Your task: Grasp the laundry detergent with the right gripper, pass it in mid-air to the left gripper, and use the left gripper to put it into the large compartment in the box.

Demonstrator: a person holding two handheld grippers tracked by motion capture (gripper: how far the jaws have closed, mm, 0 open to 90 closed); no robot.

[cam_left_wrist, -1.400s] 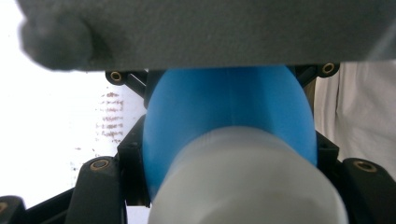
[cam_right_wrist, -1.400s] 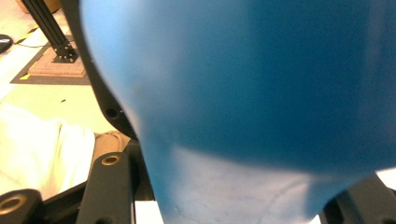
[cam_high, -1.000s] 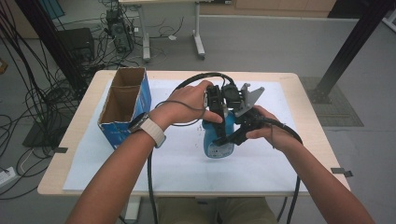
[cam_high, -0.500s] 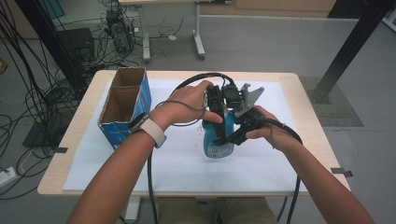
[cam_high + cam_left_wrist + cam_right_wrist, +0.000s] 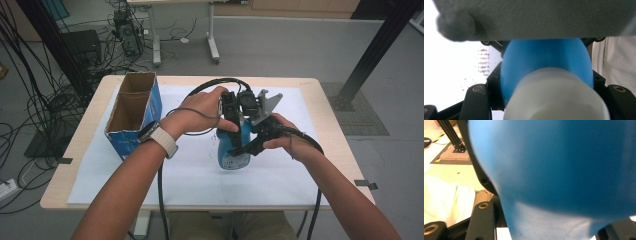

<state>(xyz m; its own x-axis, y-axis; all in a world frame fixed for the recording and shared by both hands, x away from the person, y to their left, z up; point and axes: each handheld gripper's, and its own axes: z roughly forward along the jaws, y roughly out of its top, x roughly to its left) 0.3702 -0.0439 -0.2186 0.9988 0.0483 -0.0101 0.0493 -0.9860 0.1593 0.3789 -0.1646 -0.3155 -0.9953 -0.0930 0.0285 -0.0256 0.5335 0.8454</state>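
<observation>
Nothing has moved since the earlier frame. Left gripper (image 5: 234, 131) and right gripper (image 5: 248, 146) jaws both stay clamped on the blue bottle (image 5: 234, 152); grip looks settled.

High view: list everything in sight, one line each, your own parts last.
Bottle: one, blue with a white cap, mid-table, clamped by both grippers.
Box: one, blue cardboard, open top, table's left side.
Sheet: one, white, spread over the table.
Table: one, light wood.
Desk: one, white legs, on the floor behind.
Cables: many, black, floor at left.
Watch: one, white band, left wrist.
Left gripper: one, black, shut on the bottle.
Right gripper: one, black, shut on the bottle.
</observation>
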